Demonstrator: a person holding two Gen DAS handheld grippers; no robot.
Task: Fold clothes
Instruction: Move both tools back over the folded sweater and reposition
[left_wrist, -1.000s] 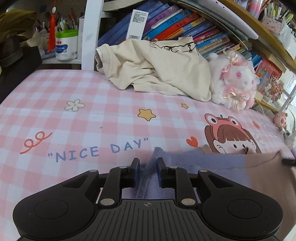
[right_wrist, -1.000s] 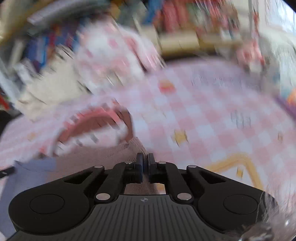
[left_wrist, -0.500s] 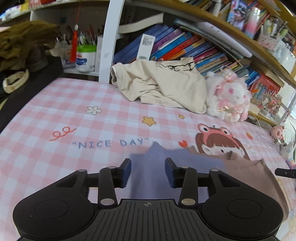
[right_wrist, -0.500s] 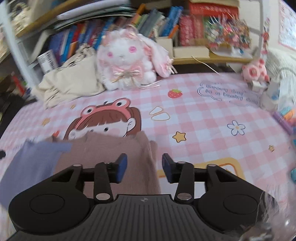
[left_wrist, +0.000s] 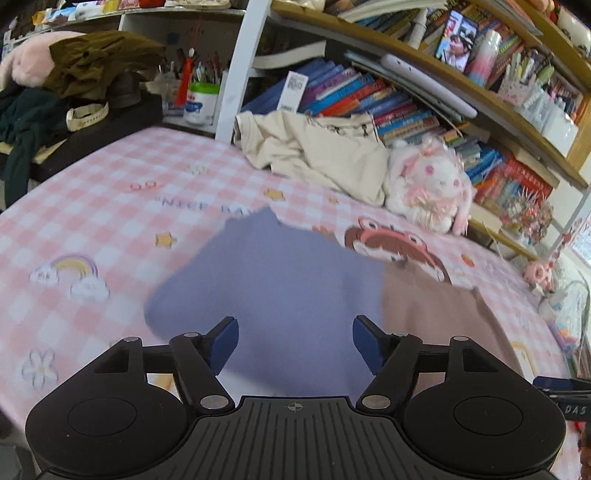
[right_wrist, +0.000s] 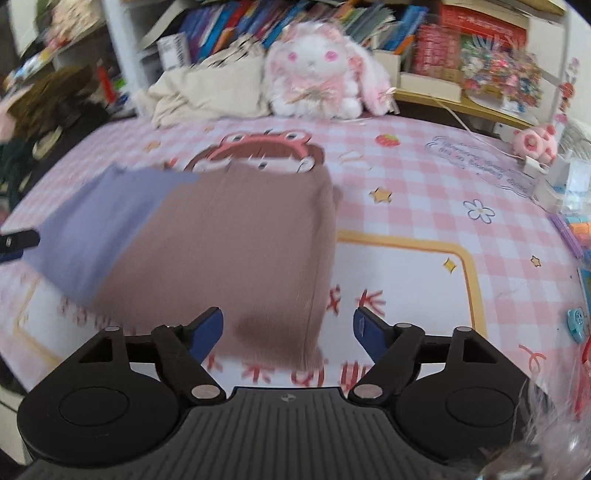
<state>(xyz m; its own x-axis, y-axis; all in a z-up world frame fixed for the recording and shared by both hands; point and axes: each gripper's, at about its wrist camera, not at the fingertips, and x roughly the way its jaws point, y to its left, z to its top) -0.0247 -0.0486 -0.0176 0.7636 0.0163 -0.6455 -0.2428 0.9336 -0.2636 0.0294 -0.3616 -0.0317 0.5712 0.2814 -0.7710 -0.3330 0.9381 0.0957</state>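
I see a folded knit garment (right_wrist: 229, 251), matt ribbed cloth, lilac and brown, lying on a smooth printed pink-check tablecloth (right_wrist: 424, 177). Behind the garment I note a crumpled cream garment (left_wrist: 325, 155) of soft matt cotton-like cloth and a plush rabbit (right_wrist: 317, 77) with fluffy white pile. Beyond the rabbit, glossy paper book spines (left_wrist: 369, 99) sit under a matt wooden shelf (left_wrist: 461, 81). My left gripper (left_wrist: 294, 341) shows matt black ridged plastic, blue pads (left_wrist: 225, 339) and bright metal pins.
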